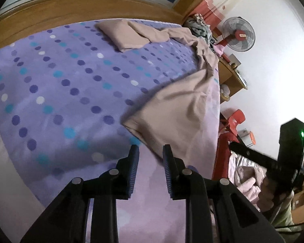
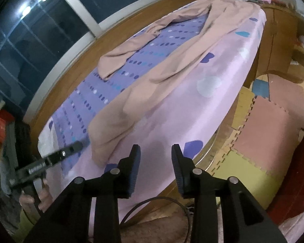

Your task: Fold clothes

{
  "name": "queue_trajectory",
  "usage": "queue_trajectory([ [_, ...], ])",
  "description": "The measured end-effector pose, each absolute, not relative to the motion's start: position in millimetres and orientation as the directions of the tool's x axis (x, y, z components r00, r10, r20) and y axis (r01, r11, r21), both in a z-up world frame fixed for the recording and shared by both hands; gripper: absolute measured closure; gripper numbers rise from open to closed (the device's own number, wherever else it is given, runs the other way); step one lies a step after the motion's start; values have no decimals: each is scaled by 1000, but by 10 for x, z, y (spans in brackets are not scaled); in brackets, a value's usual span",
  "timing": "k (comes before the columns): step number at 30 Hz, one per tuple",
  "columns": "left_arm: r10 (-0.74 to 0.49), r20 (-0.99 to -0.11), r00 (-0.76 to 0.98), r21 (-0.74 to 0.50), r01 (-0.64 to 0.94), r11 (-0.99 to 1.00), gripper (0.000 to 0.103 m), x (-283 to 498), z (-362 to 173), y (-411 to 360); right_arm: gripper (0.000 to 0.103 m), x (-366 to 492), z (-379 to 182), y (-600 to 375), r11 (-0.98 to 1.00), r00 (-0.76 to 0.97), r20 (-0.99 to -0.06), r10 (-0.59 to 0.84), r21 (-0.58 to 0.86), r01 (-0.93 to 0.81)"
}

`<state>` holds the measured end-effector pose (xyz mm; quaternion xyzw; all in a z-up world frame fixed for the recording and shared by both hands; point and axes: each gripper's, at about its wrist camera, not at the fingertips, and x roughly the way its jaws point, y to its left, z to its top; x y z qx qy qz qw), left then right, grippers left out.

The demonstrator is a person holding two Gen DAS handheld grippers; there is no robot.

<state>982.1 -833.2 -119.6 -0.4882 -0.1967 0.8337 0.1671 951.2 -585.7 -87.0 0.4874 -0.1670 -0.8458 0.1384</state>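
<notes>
A bed with a dotted purple sheet fills both views. Tan trousers sprawl along its near edge, one leg doubled back, ready for folding. Your left gripper and right gripper hover just short of the cloth, jaws apart and empty.

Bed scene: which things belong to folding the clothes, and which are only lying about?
Belongs to the job:
- long beige cloth garment
- left gripper, jaws open, empty
- right gripper, jaws open, empty

Lying about:
- red standing fan
- heap of mixed clothes
- coloured foam floor mats
</notes>
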Motion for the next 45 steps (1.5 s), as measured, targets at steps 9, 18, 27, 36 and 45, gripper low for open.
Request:
queue_trajectory([
  [9,366,-782,-503,-430,11,-903,80,9707,-1087,-8188,70,9189,-989,-5502,-880,-450,-770,-452,467,84],
  [18,231,-786,-574,-420,220,-880,80,9272,-1043,-7909,70,8492,-793,-5171,-879,-434,-775,-459,324,351],
  [27,106,-791,-603,-409,392,-824,80,9017,-959,-7608,70,7789,-567,-5042,-756,-348,-798,-491,192,626],
  [36,40,-821,-570,-339,430,-837,80,8784,-983,-7949,70,7284,-534,-5431,-688,-304,-825,-477,135,713],
  [45,40,-825,-564,-323,412,-852,80,8202,-1013,-8397,70,6737,-490,-6065,-513,-323,-875,-361,-103,852],
])
